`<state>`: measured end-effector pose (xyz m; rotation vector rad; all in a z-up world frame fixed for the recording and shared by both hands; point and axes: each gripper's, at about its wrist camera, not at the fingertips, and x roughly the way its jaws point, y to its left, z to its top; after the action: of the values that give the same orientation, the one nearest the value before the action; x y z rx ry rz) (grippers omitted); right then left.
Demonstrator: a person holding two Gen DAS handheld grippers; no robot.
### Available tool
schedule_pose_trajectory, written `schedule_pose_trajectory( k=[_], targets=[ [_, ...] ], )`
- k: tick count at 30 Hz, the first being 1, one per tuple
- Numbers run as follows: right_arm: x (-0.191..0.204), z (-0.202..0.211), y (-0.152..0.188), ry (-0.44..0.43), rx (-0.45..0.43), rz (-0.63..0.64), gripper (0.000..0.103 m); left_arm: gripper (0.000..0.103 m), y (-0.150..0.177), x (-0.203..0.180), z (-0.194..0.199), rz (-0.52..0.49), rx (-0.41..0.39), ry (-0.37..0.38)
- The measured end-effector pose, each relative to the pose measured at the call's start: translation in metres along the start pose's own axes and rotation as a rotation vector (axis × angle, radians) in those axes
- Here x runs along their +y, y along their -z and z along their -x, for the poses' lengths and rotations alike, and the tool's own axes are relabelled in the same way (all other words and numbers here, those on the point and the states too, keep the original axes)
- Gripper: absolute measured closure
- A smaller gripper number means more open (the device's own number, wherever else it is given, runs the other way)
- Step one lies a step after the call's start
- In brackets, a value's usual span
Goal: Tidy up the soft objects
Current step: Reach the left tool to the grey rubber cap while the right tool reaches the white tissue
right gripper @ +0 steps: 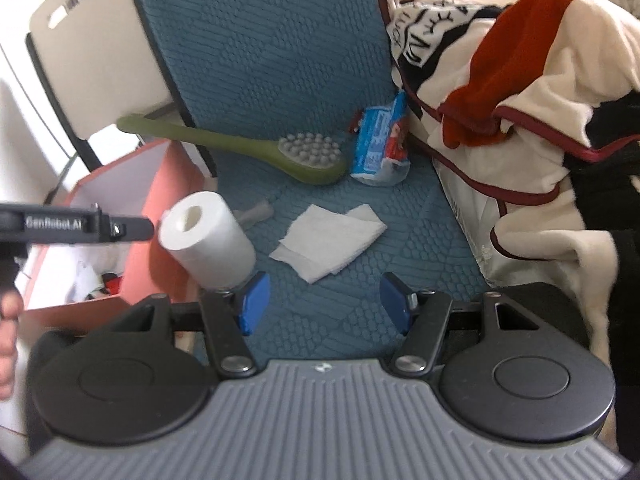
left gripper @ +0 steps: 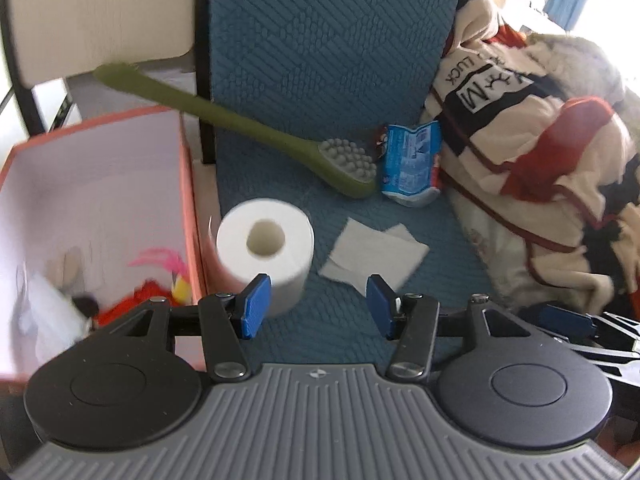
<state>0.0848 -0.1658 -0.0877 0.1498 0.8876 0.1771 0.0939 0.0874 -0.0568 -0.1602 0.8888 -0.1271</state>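
Your left hand-held gripper is wide open with nothing between its blue pads, and so is your right hand-held gripper. The paper roll stands on end on the blue mat, at the mat's left edge just beside the orange box; its long axis runs upright, the hollow core facing up. It looks white, plump and clean. Right of it a folded tissue lies flat. Farther off, the green brush lies slantwise, head right, touching a blue packet. A blanket is heaped at right. Toys sit in the box.
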Motion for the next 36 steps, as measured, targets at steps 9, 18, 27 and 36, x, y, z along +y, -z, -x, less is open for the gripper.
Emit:
schedule_pose_trajectory(
  k=[9, 18, 27, 36],
  targets=[
    [-0.007, -0.074, -0.019, 0.008, 0.071, -0.021, 0.040, 0.044, -0.063, 0.000, -0.089, -0.141, 0.067, 0.008],
    [0.000, -0.142, -0.026, 0.009, 0.121, -0.046, 0.040, 0.046, -0.100, -0.003, -0.172, -0.309, 0.205, 0.016],
    [-0.013, -0.178, -0.027, 0.060, 0.125, -0.063, 0.040, 0.053, -0.115, -0.008, -0.239, -0.425, 0.367, 0.031],
    [-0.023, -0.193, -0.024, 0.055, 0.126, -0.096, 0.040, 0.056, -0.112, -0.030, -0.276, -0.535, 0.463, -0.022]
  ],
)
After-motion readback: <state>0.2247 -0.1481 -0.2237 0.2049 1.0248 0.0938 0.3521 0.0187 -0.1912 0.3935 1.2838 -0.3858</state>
